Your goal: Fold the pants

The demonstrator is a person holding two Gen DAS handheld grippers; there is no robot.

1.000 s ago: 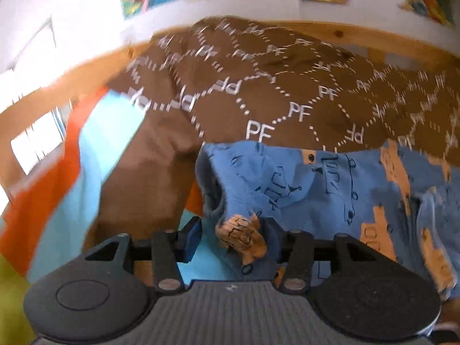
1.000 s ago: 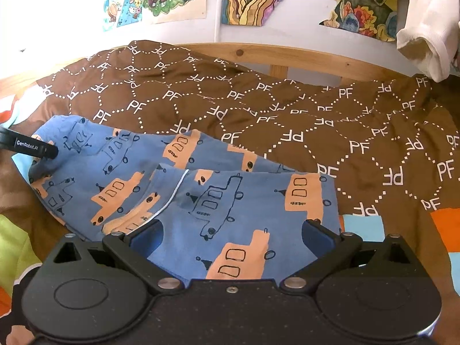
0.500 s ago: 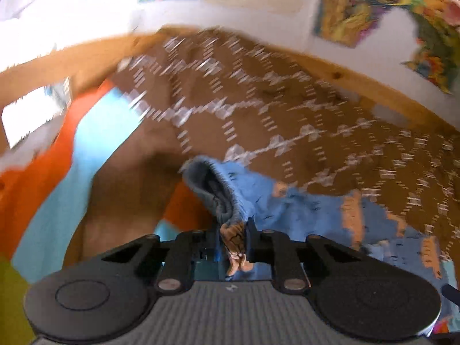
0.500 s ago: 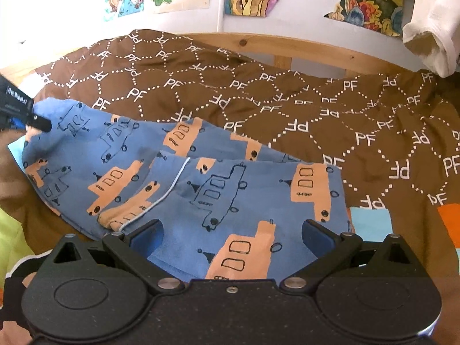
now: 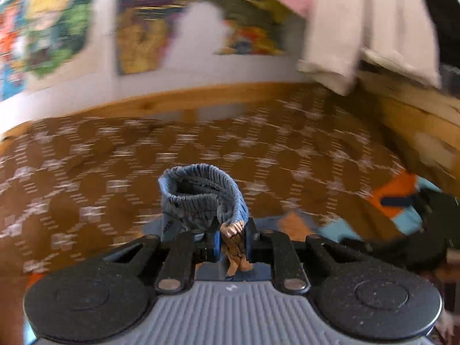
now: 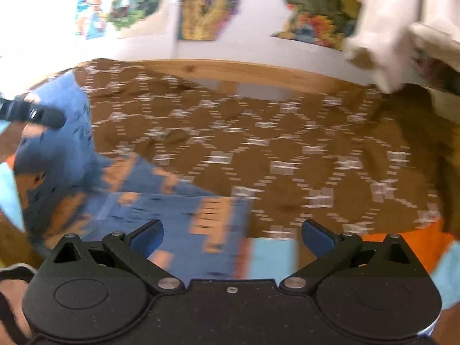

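Observation:
Blue pants with orange truck prints (image 6: 178, 218) lie on a brown patterned bedspread (image 6: 258, 143). My left gripper (image 5: 233, 238) is shut on the ribbed waistband end of the pants (image 5: 201, 198), which stands up in a loop just past the fingers. In the right wrist view that left gripper (image 6: 43, 115) holds the lifted end of the pants high at the far left. My right gripper (image 6: 231, 235) is open, hovering over the near edge of the pants with nothing between its fingers (image 6: 146, 235).
A wooden bed frame (image 6: 244, 72) runs along the back under a wall with colourful pictures (image 6: 207, 8). A white and pink garment (image 5: 359, 28) hangs at the upper right. Orange and light-blue patches of bedding (image 6: 402, 247) show at the near right.
My left gripper closed on the waistband end and swung it up and toward the right, lifting that part off the bed. My right gripper shifted right along the pants' near edge, still open.

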